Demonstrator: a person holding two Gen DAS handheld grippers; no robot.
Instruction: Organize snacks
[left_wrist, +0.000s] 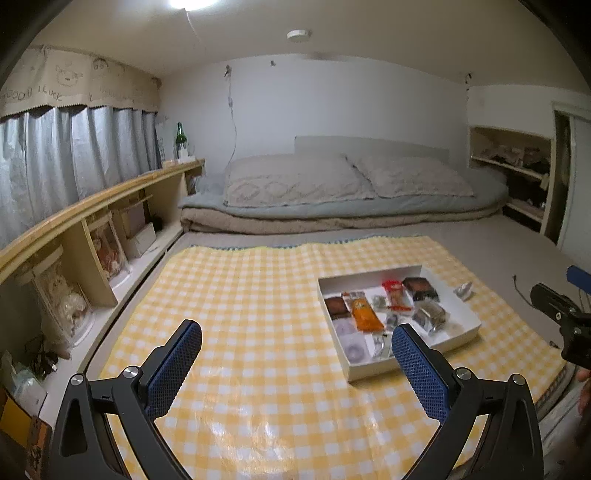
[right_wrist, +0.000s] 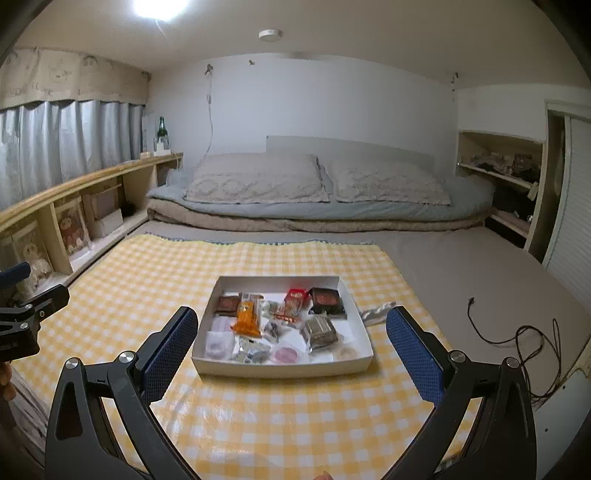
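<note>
Seemingly at rest, the left tongs (left_wrist: 295, 354) hang with their blue pads wide apart and nothing between them, above the yellow checked mat (left_wrist: 236, 295). From the left wrist, the white box (left_wrist: 458, 334) of snacks sits to the right, an orange packet (left_wrist: 364, 314) among them; one silver wrapper (left_wrist: 463, 290) lies outside, just beside its far wall.

From the right wrist, the right tongs (right_wrist: 291, 343) are likewise spread and empty, squared up on the box, probably for easy reach. A black cable (right_wrist: 517, 332) trails to the right, clear of the box; the bedding (right_wrist: 314, 210) lies well behind.
</note>
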